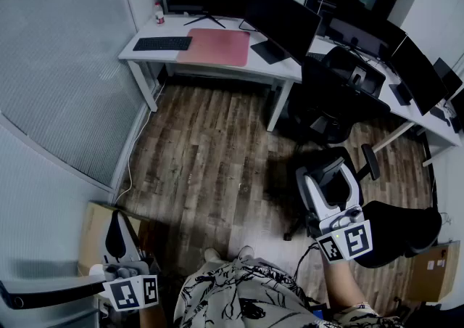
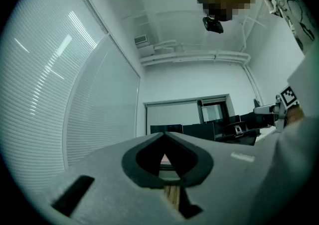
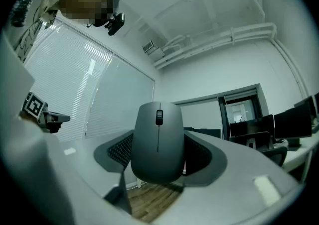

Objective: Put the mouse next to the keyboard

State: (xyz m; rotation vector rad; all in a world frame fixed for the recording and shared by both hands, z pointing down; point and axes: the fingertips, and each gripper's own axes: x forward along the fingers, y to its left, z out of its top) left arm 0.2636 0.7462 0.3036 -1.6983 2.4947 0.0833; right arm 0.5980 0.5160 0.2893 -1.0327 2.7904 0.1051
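The right gripper (image 1: 328, 178) is clamped on the grey mouse (image 3: 158, 142), near the person. The keyboard (image 1: 162, 43) lies well apart on the far desk (image 1: 283, 70). The left gripper (image 2: 164, 140) has its jaws together, empty.

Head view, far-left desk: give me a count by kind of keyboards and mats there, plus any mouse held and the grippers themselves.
keyboard: 1
pink mat: 1
mouse: 1, clamped in the right gripper
grippers: 2, counting the empty left gripper
Total: 5
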